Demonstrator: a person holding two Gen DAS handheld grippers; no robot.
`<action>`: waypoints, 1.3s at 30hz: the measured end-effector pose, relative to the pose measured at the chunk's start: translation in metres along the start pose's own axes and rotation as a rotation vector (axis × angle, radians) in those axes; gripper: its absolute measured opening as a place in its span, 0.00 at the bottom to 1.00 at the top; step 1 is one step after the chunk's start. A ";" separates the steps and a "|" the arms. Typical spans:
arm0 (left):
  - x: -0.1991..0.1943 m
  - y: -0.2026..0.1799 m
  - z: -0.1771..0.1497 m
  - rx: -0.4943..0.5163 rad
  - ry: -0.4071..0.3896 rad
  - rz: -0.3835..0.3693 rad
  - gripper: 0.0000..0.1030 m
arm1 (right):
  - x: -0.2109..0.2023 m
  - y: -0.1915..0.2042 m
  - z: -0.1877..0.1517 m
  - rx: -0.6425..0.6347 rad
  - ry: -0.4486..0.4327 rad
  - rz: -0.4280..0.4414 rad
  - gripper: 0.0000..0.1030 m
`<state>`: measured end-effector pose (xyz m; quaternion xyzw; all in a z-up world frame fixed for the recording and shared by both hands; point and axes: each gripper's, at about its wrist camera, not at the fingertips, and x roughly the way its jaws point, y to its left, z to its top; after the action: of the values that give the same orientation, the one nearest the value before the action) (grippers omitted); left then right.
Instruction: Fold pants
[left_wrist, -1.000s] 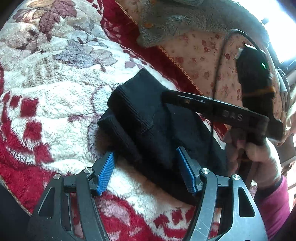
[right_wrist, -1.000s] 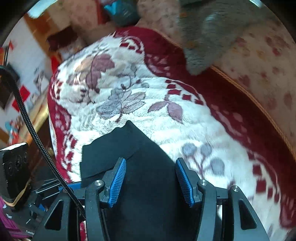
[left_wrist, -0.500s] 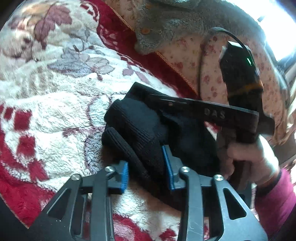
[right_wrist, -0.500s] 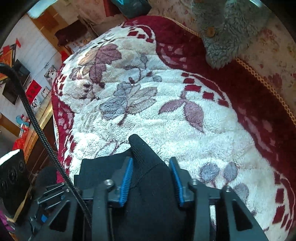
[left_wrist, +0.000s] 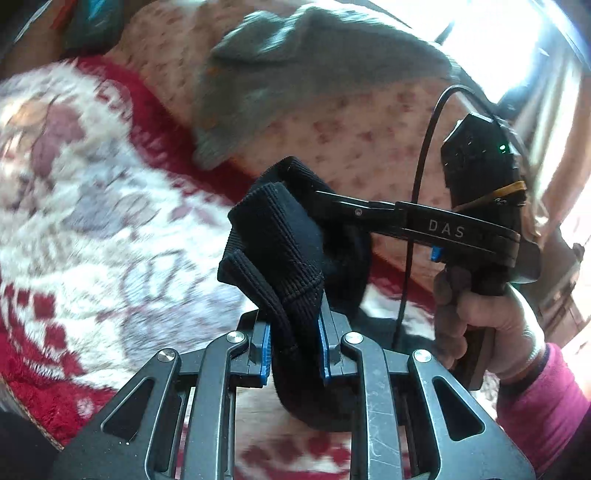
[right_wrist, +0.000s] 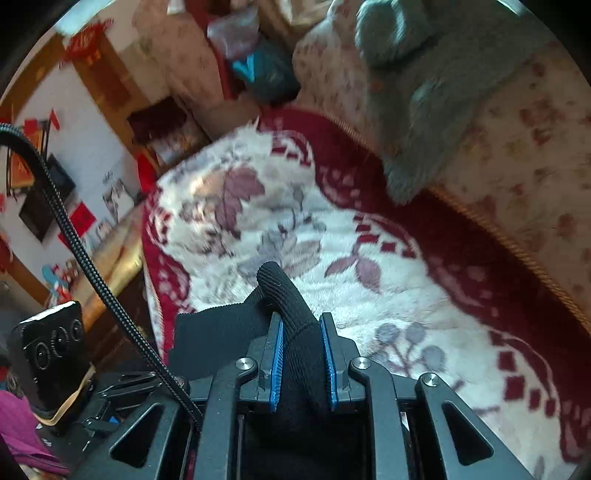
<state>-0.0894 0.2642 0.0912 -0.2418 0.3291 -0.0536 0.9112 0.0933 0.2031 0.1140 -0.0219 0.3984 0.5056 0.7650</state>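
The black ribbed pants are bunched and lifted off the red and white floral blanket. My left gripper is shut on a thick fold of them between its blue pads. My right gripper is shut on another fold of the pants. In the left wrist view the right gripper's body reaches in from the right, its tip buried in the cloth, held by a hand in a pink sleeve.
A grey fleece garment lies on a floral cushion behind the blanket; it also shows in the right wrist view. The blanket's left edge drops off beside wooden furniture. A black cable crosses at left.
Both grippers went from open around the pants to shut on folds of them. Both have lifted the pants off the blanket and tilted up toward the cushion.
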 end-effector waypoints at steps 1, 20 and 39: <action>-0.003 -0.011 0.002 0.027 -0.006 -0.021 0.18 | -0.012 -0.002 -0.001 0.012 -0.021 0.003 0.17; 0.042 -0.222 -0.047 0.383 0.136 -0.278 0.18 | -0.245 -0.077 -0.140 0.310 -0.328 -0.142 0.17; 0.098 -0.277 -0.128 0.423 0.349 -0.331 0.48 | -0.302 -0.156 -0.298 0.684 -0.384 -0.367 0.26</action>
<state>-0.0761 -0.0554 0.0815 -0.0844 0.4180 -0.3089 0.8501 -0.0101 -0.2308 0.0442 0.2569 0.3830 0.1947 0.8657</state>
